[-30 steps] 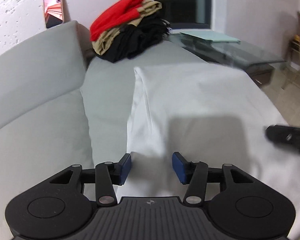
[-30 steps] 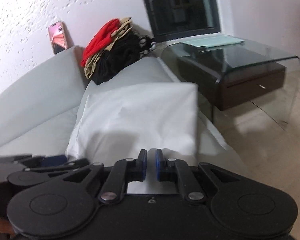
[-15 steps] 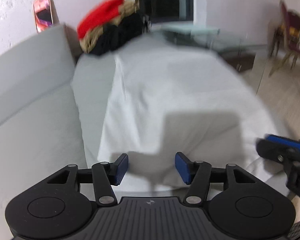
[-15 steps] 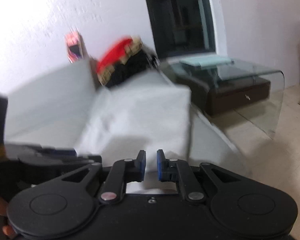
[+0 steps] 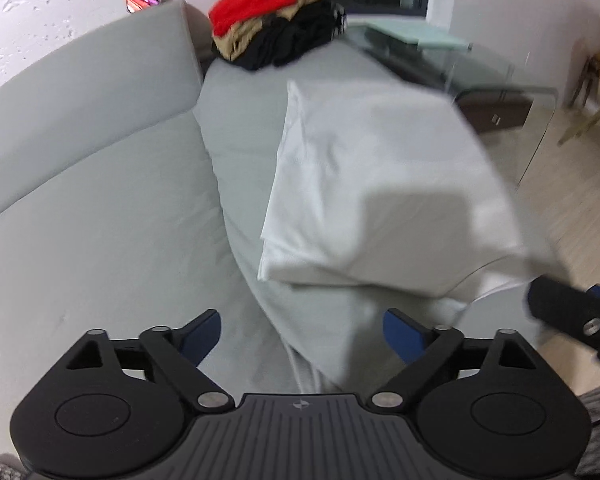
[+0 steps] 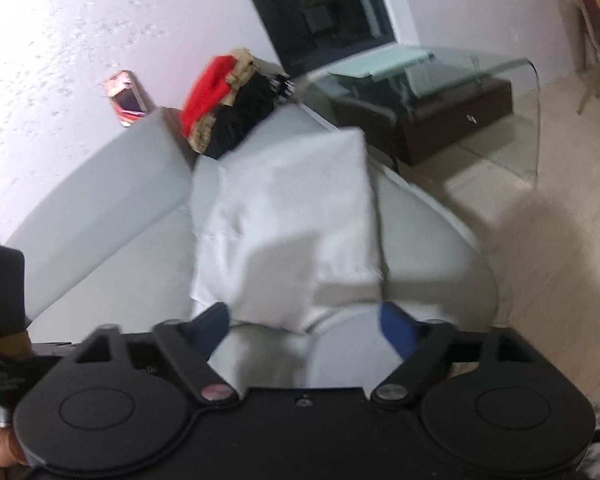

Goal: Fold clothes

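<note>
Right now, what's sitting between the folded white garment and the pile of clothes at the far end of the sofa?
Nothing: only bare grey sofa cushion separates the white garment from the pile of clothes. The left wrist view shows it most clearly.

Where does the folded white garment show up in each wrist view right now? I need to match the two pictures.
Left wrist view: the folded white garment lies right of centre on the grey sofa, ahead of the open jaws.
Right wrist view: the same garment fills the centre, just beyond the open jaws.
Shared landmark: the red, tan and black clothes pile behind it.
</note>
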Demonstrator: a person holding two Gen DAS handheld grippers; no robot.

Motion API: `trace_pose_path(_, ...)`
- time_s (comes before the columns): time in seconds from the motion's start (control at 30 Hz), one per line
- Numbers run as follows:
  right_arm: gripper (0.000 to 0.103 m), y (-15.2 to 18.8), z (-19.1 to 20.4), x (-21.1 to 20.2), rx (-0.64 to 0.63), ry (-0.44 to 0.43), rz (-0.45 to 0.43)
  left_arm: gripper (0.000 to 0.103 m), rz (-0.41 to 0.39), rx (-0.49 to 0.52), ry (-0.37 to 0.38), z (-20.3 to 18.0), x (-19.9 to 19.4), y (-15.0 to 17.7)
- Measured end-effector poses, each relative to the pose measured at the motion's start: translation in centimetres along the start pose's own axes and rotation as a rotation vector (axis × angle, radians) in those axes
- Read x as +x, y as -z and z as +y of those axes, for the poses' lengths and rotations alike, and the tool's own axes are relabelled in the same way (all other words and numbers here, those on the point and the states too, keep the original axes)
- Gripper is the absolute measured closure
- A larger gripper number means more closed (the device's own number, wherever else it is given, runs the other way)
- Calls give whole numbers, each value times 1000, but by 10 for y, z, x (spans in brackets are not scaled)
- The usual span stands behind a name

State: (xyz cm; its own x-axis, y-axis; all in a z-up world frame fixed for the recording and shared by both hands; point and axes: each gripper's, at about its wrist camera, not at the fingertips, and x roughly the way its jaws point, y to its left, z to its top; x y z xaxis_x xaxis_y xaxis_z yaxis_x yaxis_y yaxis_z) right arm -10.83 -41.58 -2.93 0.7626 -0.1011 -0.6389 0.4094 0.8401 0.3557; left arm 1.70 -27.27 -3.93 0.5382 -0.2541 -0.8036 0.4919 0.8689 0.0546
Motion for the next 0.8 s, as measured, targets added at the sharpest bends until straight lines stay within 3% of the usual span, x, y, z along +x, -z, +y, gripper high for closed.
trace_pose_path(0.1,0,-15,13,-8,-32,38,34,5,-12,-21,22,2,-23,-1)
trace_pose_path(0.33,0,-30,30,-35,-60,84,73,2,-58,-1,40,-1,-63,-1)
trace_pose_path(0.5,0,-34,37,-56,-100,108,57,1,-61,-16,125,-2,-82,0)
trace_pose_path(0.8,0,-42,50,-76,-157,120,47,1,-89,13,88,-12,-102,4)
